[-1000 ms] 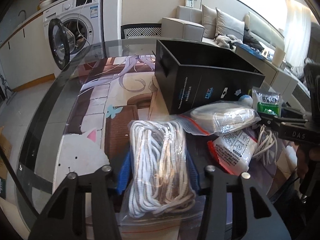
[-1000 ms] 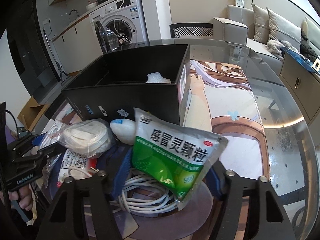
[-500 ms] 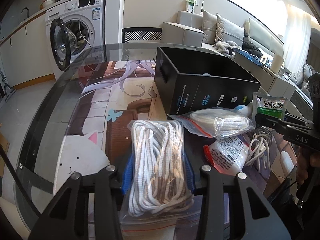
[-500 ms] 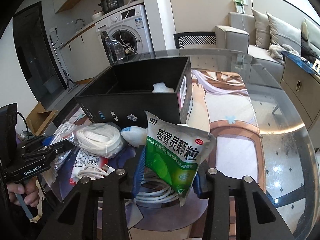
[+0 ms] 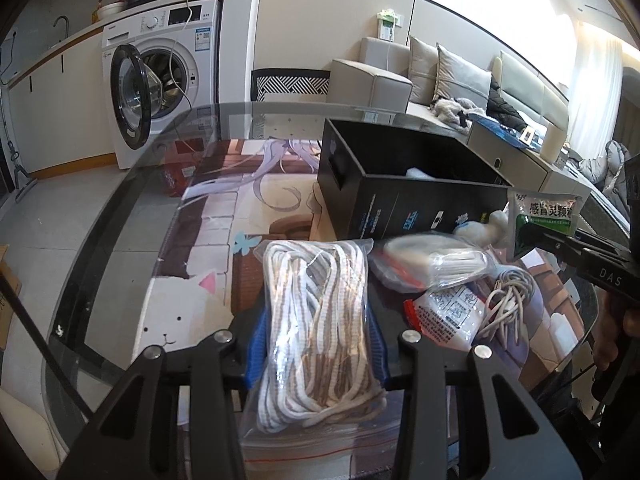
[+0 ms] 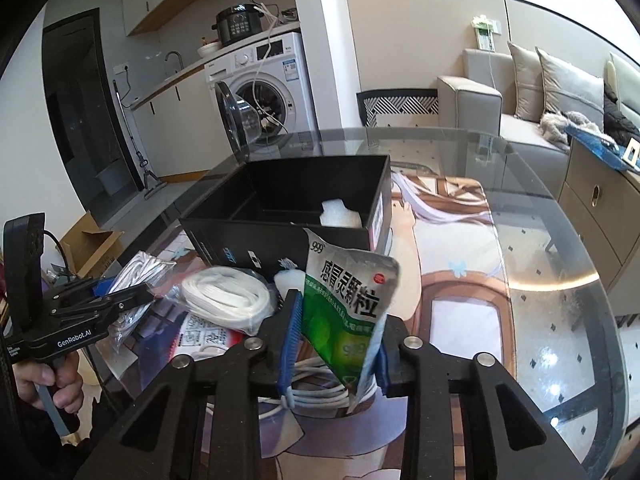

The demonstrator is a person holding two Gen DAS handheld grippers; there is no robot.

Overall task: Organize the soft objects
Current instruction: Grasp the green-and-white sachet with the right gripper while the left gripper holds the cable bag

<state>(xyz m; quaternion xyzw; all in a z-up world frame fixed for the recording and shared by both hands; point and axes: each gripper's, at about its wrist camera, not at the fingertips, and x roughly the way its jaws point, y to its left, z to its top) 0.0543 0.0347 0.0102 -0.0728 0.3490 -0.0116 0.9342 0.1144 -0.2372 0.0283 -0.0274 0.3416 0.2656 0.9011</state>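
Right gripper (image 6: pixel 334 340) jaws are closing on the green medicine sachet (image 6: pixel 346 304), which hangs lifted between the blue pads, in front of the black box (image 6: pixel 280 236). Left gripper (image 5: pixel 316 344) jaws stand narrow, clamped on the bagged rope (image 5: pixel 316 320) above the glass table (image 6: pixel 560 320). Risk: the sachet is pinched near its lower edge, so it may flop or slip. The slick rope bag could slide free, and both hands converging on the box may collide.

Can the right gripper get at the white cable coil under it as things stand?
Probably not: the right gripper is closing on the green medicine packet, which hangs over the white cable coil.
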